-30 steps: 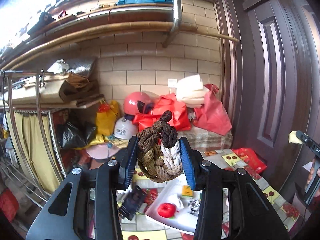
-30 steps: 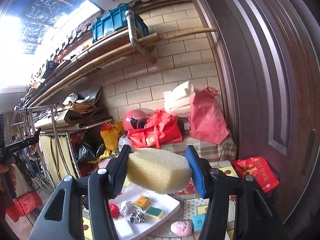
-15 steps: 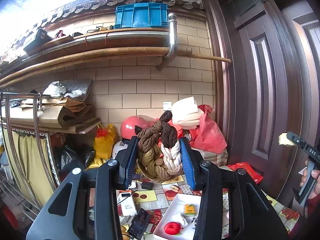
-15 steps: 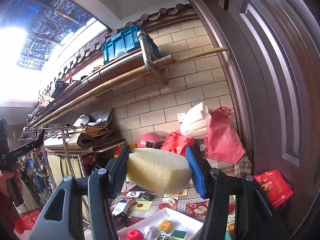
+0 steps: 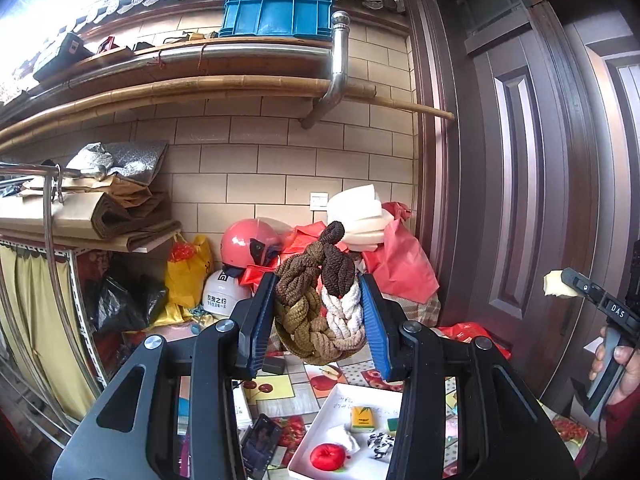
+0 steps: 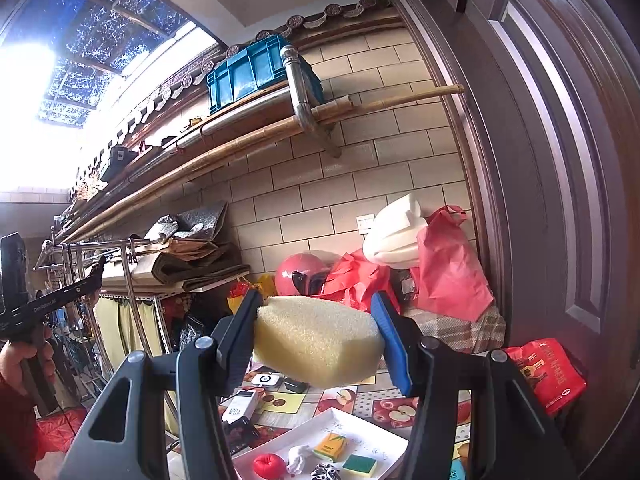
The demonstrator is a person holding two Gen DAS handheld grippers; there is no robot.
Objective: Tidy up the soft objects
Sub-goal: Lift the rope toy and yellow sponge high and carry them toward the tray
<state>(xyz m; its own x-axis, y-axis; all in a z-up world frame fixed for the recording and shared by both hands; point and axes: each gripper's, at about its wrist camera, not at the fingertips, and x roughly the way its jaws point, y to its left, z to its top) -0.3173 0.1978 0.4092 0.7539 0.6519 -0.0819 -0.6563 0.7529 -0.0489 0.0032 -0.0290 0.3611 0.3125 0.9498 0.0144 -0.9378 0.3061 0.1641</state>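
Observation:
My left gripper (image 5: 320, 316) is shut on a braided rope toy (image 5: 320, 304) of brown, tan and white strands, held up in the air. A pale yellow sponge (image 6: 316, 340) sits squeezed between the blue pads of my right gripper (image 6: 318, 340), also lifted above the table. Below both lies a white tray (image 5: 320, 432) with a red soft ball (image 5: 328, 456), a crumpled white piece, a yellow box (image 5: 362, 418) and a green-and-yellow scrub sponge (image 6: 360, 464). The other gripper shows at the right edge of the left wrist view (image 5: 576, 292) and at the left edge of the right wrist view (image 6: 52, 300).
A fruit-patterned tablecloth (image 6: 392, 408) covers the table, with a phone (image 5: 260, 444) and a power bank (image 6: 240, 408) on it. Behind are red bags (image 6: 448, 264), a pink helmet (image 5: 248, 244), a metal rack (image 5: 52, 240) and a dark door (image 5: 520, 160) at right.
Both grippers have risen with their loads and tilted upward, so the tray and table have slid lower in both views. The grips are unchanged.

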